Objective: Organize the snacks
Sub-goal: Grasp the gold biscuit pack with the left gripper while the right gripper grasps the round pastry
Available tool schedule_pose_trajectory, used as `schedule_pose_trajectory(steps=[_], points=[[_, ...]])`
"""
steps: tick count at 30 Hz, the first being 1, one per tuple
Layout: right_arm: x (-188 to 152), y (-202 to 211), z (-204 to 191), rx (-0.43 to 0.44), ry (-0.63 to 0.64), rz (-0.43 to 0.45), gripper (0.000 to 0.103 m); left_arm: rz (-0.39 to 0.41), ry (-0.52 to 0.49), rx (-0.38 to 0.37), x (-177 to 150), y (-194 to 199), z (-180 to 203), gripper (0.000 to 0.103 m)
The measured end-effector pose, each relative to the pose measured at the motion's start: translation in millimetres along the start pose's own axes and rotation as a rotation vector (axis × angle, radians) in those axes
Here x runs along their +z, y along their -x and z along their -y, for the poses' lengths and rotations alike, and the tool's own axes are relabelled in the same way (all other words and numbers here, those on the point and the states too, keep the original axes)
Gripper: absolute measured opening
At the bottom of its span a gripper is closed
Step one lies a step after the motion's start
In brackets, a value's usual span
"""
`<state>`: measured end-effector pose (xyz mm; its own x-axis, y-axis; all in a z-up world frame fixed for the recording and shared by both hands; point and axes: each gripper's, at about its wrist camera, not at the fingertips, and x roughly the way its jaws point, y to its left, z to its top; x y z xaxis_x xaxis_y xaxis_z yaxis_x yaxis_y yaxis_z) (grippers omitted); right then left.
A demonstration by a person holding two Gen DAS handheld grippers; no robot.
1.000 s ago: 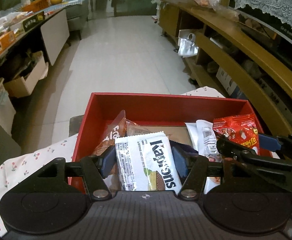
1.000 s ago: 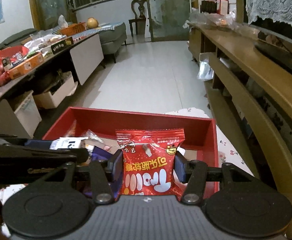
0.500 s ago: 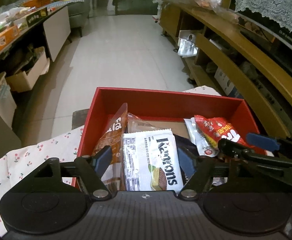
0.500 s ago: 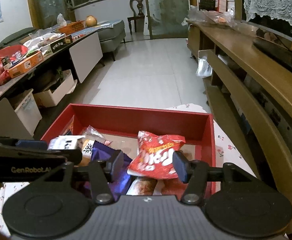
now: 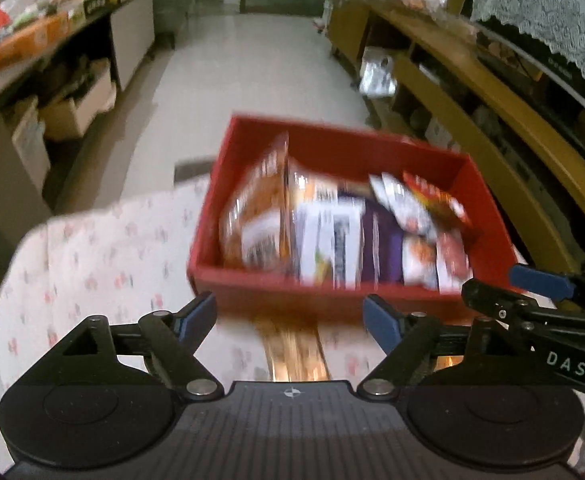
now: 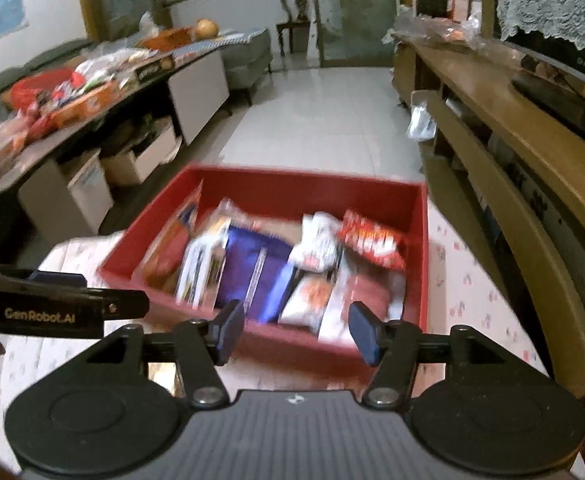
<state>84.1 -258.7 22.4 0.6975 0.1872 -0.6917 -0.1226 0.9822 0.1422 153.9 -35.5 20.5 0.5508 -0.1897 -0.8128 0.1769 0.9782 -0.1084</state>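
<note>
Holding glossy crinkled snack packets [image 5: 332, 236], rectangular red box [image 5: 372, 148]

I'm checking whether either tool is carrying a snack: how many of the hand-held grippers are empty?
2. The left hand-held gripper and right hand-held gripper are both open, holding nothing, each hanging in front of the red rectangular box's near wall.

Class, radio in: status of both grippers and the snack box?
Left gripper open, empty. Right gripper open, empty. Red box holds the snack packets. Nothing in the way.
</note>
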Motion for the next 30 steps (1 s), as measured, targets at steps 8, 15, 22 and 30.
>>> schedule_pose_trajectory(steps=[8,15,22,30], points=[[-21.8,-14.2,8.6,-0.036,0.014,-0.119,0.07,-0.119,0.021,0.014,-13.1,-46.3,4.3,0.084],[-20.9,-29.5,27.3,-0.052,-0.015,-0.16,0.07,-0.15,-0.014,0.083,-22.4,-69.2,9.5,0.075],[-25.6,-41.6,32.3,-0.039,-0.028,-0.213,0.072,-0.169,-0.012,0.061,-29.3,-56.2,4.4,0.049],[-27.0,-50.9,21.4,0.008,0.005,-0.25,0.078,-0.17,-0.03,0.026,-34.7,-45.8,6.7,0.049]])
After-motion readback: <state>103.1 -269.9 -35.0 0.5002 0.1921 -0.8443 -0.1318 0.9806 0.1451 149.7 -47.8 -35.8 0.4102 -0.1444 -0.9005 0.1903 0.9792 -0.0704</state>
